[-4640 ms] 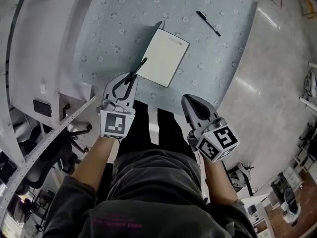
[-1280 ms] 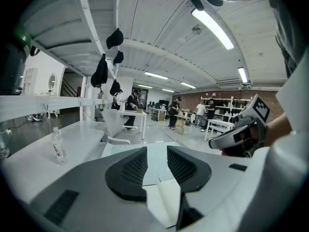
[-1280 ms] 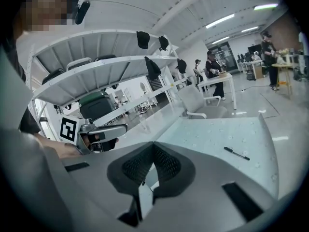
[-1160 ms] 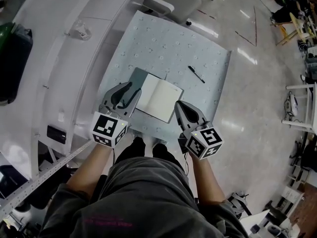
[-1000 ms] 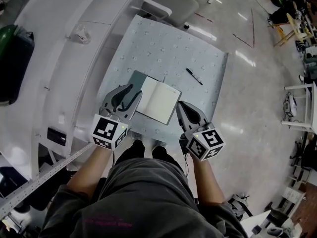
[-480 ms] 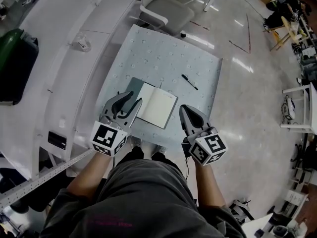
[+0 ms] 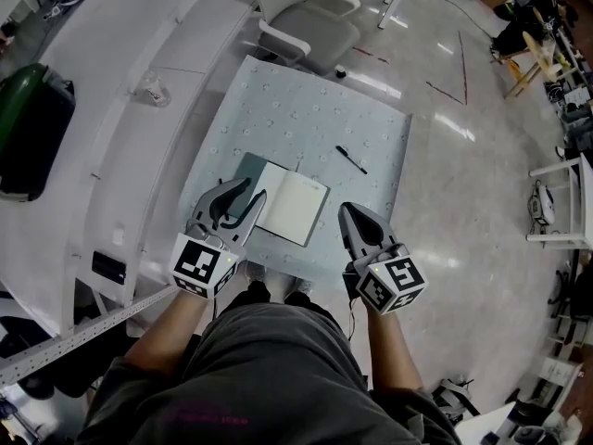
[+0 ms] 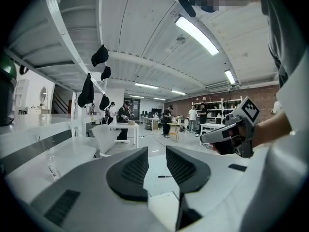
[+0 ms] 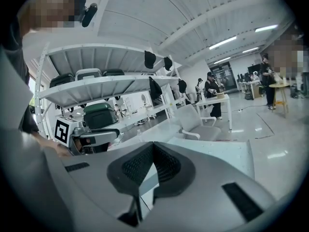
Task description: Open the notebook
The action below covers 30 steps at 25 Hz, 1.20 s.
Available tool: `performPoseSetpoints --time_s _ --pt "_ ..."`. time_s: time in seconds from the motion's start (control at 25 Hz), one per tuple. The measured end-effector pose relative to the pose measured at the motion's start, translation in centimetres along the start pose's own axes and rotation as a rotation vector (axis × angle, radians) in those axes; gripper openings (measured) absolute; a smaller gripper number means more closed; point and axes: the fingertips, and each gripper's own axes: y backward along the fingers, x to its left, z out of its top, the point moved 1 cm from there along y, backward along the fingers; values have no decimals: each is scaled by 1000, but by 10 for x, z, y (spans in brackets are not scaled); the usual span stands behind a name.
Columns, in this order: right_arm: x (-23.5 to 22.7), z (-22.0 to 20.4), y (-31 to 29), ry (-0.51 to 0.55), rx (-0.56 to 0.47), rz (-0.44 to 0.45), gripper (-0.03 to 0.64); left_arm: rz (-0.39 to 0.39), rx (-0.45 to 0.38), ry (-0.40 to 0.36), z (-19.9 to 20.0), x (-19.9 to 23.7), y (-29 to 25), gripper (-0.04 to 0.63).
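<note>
The notebook (image 7: 293, 208) lies open on the pale blue patterned table (image 7: 306, 109), white page up, with its grey-green cover (image 7: 245, 171) folded out to the left. My left gripper (image 7: 252, 198) hovers over the cover's near edge. It is open and its jaws have just been closing a little, with nothing between them. In the left gripper view the left gripper (image 8: 157, 159) shows a clear gap, and the page (image 8: 164, 206) lies below. My right gripper (image 7: 346, 211) is shut and empty, just right of the notebook's near corner; its pads (image 9: 166, 164) meet at the tip.
A black pen (image 7: 350, 159) lies on the table, right of and beyond the notebook. A white chair (image 7: 306, 17) stands past the far edge. A white counter on the left carries a green bag (image 7: 28, 123) and a clear bottle (image 7: 153, 88). People stand far off.
The notebook was closed in the oldest frame and lies open since. Over the last second both grippers rose and drew back toward the table's near edge; the table looks smaller.
</note>
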Motion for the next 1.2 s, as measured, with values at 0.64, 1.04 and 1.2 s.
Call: performPoseSetpoints --time_s 0.64,1.04,1.2 --pt "-6 1 8 27 10 20 3 -24 -15 -16 11 -21 -4 58" --pt "0 1 8 35 4 51 3 -40 -28 -22 13 -33 -6 21" --pt "1 3 8 37 2 60 3 -49 -37 -31 17 -36 -7 12"
